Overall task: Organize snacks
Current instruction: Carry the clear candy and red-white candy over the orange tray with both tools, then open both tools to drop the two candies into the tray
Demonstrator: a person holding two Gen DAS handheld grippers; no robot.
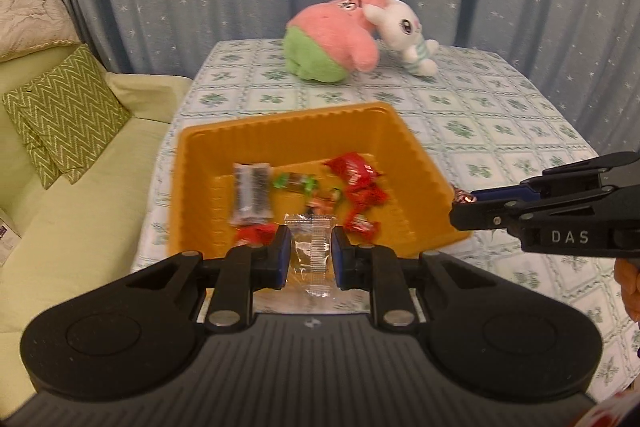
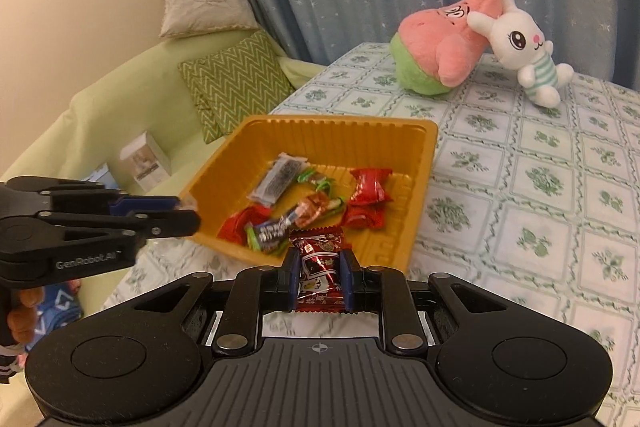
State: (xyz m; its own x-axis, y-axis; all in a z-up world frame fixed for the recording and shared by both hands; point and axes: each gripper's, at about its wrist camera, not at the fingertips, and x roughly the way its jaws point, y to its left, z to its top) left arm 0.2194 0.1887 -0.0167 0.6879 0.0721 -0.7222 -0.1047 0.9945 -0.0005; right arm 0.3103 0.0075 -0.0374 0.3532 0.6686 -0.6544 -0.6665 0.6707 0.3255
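Note:
An orange tray (image 1: 280, 131) on the table holds several wrapped snacks: red candies (image 1: 354, 173), a grey-black bar (image 1: 252, 195) and a green-ended sweet (image 1: 294, 183). My left gripper (image 1: 311, 253) is shut on a clear plastic wrapper (image 1: 312, 251) above the tray's near edge. My right gripper (image 2: 319, 277) is shut on a red foil snack packet (image 2: 320, 267) just over the tray's (image 2: 420, 187) near rim. It shows in the left wrist view (image 1: 464, 201) by the tray's right side. The left gripper shows in the right wrist view (image 2: 188, 211) at the tray's left corner.
A pink-and-green plush (image 1: 332, 39) and a white rabbit plush (image 1: 404, 31) sit at the table's far side. The floral tablecloth (image 1: 500, 131) extends right. A green sofa with a zigzag cushion (image 1: 64, 111) stands left of the table. Blue curtains hang behind.

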